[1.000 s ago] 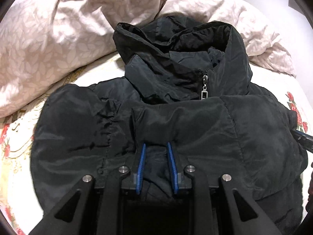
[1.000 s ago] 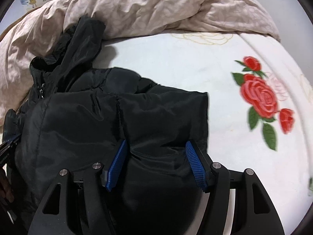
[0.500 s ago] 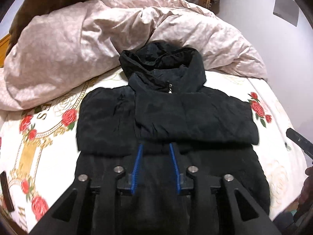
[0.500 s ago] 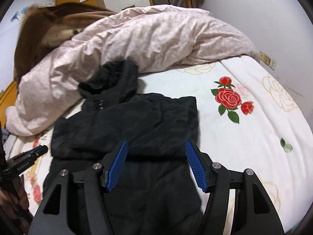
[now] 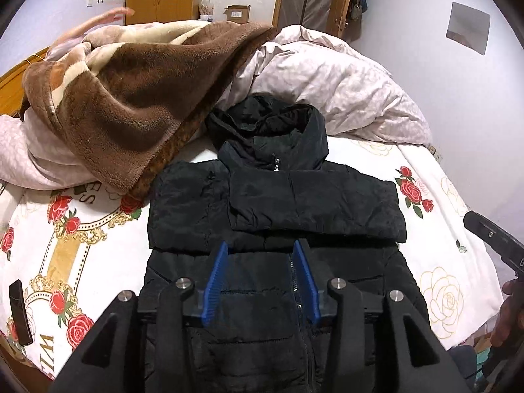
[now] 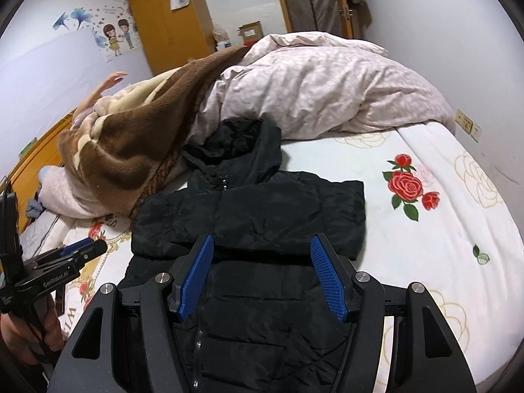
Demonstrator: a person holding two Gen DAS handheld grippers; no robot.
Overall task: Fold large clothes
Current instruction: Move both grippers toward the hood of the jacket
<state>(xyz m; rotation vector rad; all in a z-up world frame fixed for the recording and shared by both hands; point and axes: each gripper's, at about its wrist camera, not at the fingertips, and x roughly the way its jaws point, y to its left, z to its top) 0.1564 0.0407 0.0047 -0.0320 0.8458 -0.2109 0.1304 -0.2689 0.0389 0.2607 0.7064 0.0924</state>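
A black hooded puffer jacket (image 5: 275, 203) lies front up on the bed, hood toward the pillows, both sleeves folded across its chest. It also shows in the right wrist view (image 6: 255, 209). My left gripper (image 5: 260, 278) is open and empty, held above the jacket's lower front by the zipper. My right gripper (image 6: 262, 271) is open wide and empty, above the jacket's lower right part. The left gripper (image 6: 75, 249) also shows at the left edge of the right wrist view.
A brown fleece blanket (image 5: 124, 104) and a pale pink duvet (image 5: 334, 85) are heaped at the head of the bed. The rose-print sheet (image 5: 435, 271) lies bare right of the jacket. A dark phone-like object (image 5: 19, 311) lies at the left edge.
Both grippers let go of the sleeves and pulled back and up from the jacket. The folded sleeves stay across the chest. The left gripper's fingers have opened wider.
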